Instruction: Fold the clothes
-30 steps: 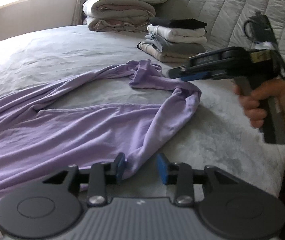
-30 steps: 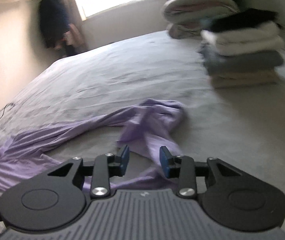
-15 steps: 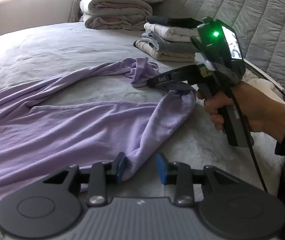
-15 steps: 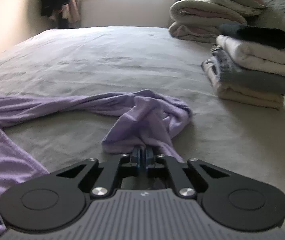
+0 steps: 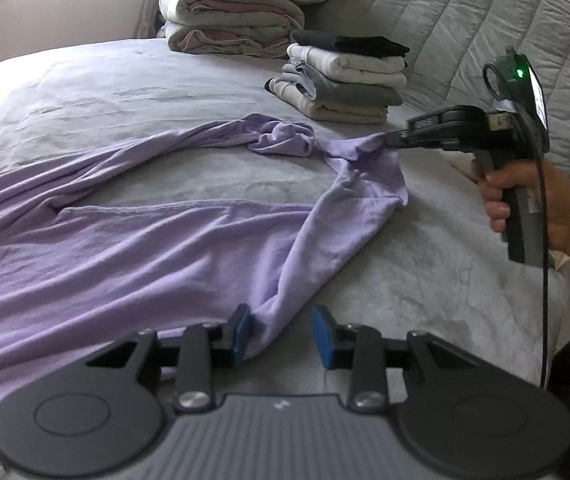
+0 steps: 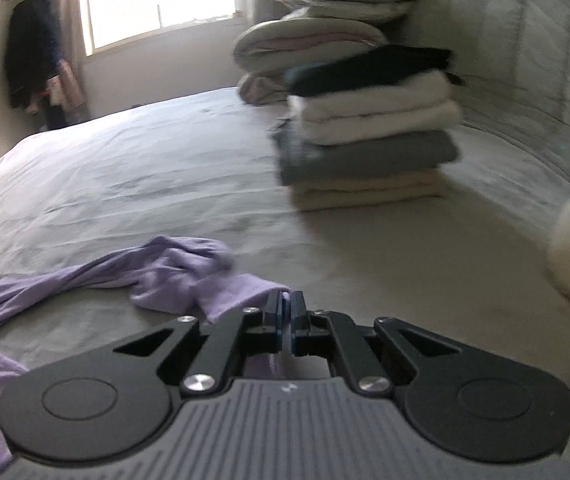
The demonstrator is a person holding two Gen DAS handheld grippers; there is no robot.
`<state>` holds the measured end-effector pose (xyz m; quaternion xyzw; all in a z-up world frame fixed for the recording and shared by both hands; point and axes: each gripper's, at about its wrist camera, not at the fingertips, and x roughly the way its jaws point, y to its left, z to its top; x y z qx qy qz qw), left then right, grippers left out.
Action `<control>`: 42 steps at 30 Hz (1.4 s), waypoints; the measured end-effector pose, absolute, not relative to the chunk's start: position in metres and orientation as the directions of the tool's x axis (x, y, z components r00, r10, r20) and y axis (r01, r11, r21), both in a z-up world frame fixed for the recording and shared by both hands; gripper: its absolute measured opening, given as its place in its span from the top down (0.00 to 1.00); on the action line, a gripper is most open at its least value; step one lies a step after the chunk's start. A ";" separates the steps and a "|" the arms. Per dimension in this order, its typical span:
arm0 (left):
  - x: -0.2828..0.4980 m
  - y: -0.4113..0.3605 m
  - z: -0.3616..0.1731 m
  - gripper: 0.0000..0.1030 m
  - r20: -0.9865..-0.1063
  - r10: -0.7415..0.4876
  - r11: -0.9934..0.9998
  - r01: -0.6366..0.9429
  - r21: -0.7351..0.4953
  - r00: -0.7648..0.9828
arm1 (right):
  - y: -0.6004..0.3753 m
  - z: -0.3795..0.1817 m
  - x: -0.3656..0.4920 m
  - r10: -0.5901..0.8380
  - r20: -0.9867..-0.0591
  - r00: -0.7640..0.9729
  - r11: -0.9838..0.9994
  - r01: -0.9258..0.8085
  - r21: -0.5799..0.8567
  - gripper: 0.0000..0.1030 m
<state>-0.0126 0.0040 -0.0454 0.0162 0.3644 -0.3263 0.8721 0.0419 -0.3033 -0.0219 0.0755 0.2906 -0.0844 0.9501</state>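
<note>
Lilac garment (image 5: 133,248) lies spread over the grey bed (image 5: 125,92), bulk toward the left, w/ a long strip curving along the far side to a bunched knot near the middle.

Left hand-held gripper (image 5: 281,330): blue-padded fingers spread apart, low over the near edge of the bed. A narrow fold of the lilac cloth runs in between them, lying against the left pad; right pad is clear of the fabric, so nothing is pinched.

Right hand-held gripper (image 5: 389,141), held by a hand (image 5: 525,196) at the right side: fingers pressed together, pinching a corner of the garment (image 6: 189,276). In the right wrist view the jaws meet at (image 6: 285,312) w/ lilac cloth caught between the pads and more showing just under them. From that corner the fabric is drawn off the bed surface, sloping down to the left gripper's fold.

Beyond the garment, well apart from both grippers, a stack of folded clothes (image 5: 345,80) sits near the quilted headboard (image 5: 465,20); folded bedding & pillows (image 5: 237,20) further back. Right wrist view is partly blurred.
</note>
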 end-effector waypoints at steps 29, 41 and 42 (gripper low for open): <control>0.008 -0.038 -0.048 0.81 -0.597 -0.682 0.701 0.610 -0.369 0.423 | -0.353 -0.031 0.033 0.254 -0.586 0.770 0.812 0.159 0.561 0.85; 0.014 -0.038 -0.056 0.81 -0.599 -0.703 0.676 0.622 -0.395 0.383 | -0.362 -0.054 0.060 -0.141 -0.628 0.765 0.927 0.324 0.187 1.00; 0.014 -0.037 -0.056 0.81 -0.598 -0.705 0.674 0.623 -0.398 0.381 | -0.368 -0.052 0.059 -0.171 -0.621 0.765 0.920 0.350 0.178 0.90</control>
